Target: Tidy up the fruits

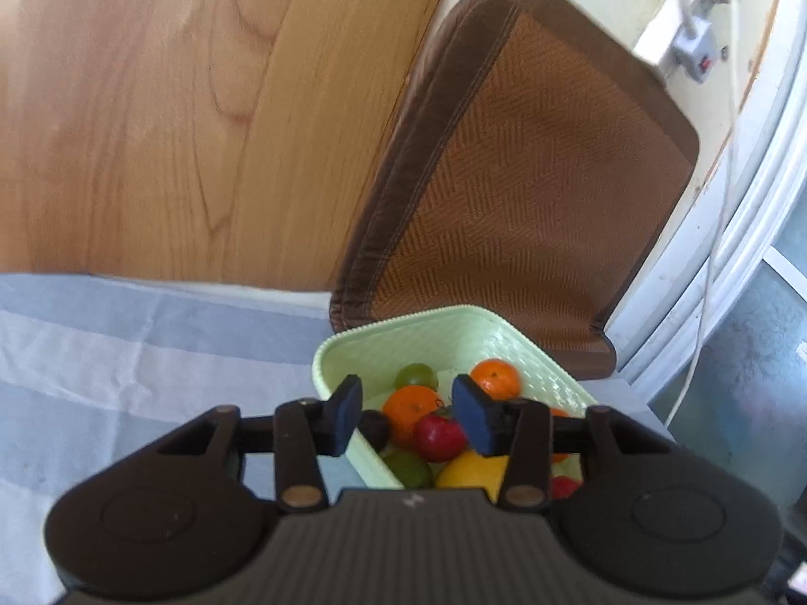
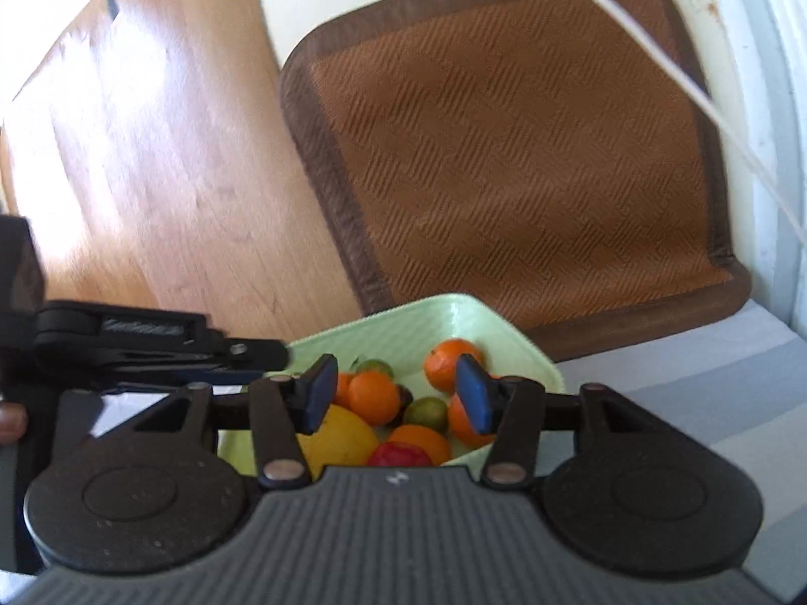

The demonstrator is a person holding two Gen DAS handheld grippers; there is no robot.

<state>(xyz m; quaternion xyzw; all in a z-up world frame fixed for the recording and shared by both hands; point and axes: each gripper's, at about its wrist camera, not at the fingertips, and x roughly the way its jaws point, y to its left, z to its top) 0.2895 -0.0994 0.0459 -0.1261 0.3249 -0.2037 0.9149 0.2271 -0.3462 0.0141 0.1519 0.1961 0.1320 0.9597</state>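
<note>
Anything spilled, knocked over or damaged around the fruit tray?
Nothing stands out. The fruit all sits inside the green tray, none on the striped cloth. The tray sits level with no visible cracks. Both the left gripper and the right gripper are open and empty above it.

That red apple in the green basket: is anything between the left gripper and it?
Nothing visible. The left gripper hangs open above the green basket, and the red apple shows in the gap between its fingers, lying on top of the pile beside an orange and a lemon.
</note>
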